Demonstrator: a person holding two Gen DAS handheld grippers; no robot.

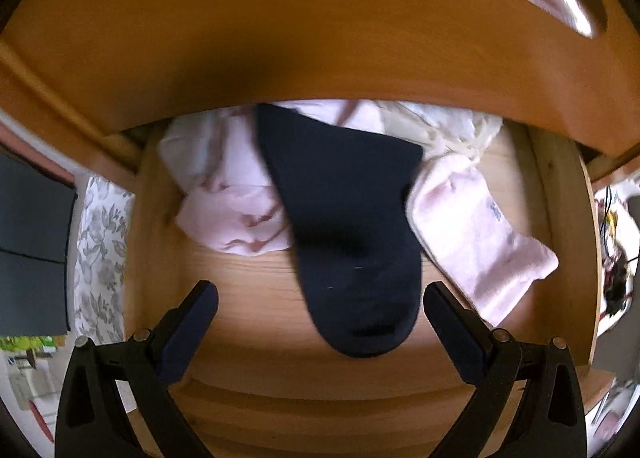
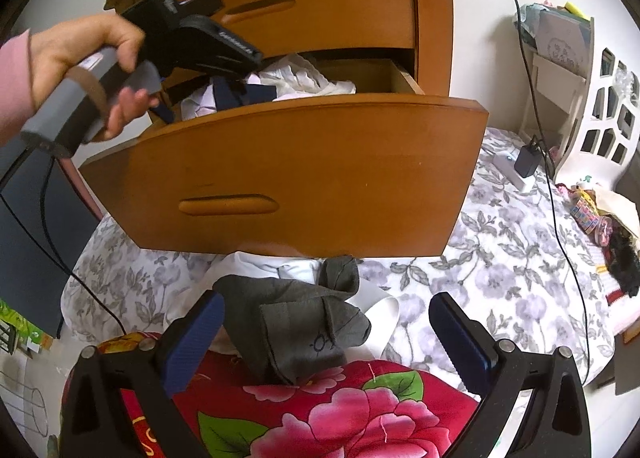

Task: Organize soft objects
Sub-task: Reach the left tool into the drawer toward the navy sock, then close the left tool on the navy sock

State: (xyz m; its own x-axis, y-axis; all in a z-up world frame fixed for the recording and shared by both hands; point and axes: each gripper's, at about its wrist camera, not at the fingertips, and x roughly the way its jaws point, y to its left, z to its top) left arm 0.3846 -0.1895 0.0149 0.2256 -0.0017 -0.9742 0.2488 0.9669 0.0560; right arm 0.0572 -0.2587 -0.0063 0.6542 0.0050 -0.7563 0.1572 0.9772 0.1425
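Jaws of both grippers, left (image 1: 320, 294) and right (image 2: 326, 310), were spread apart; a navy sock (image 1: 344, 226) was laid in the drawer (image 1: 248, 290).

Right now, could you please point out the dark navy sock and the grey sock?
dark navy sock (image 1: 344, 218): left wrist view, middle of its body.
grey sock (image 2: 296, 330): right wrist view, its folded middle.
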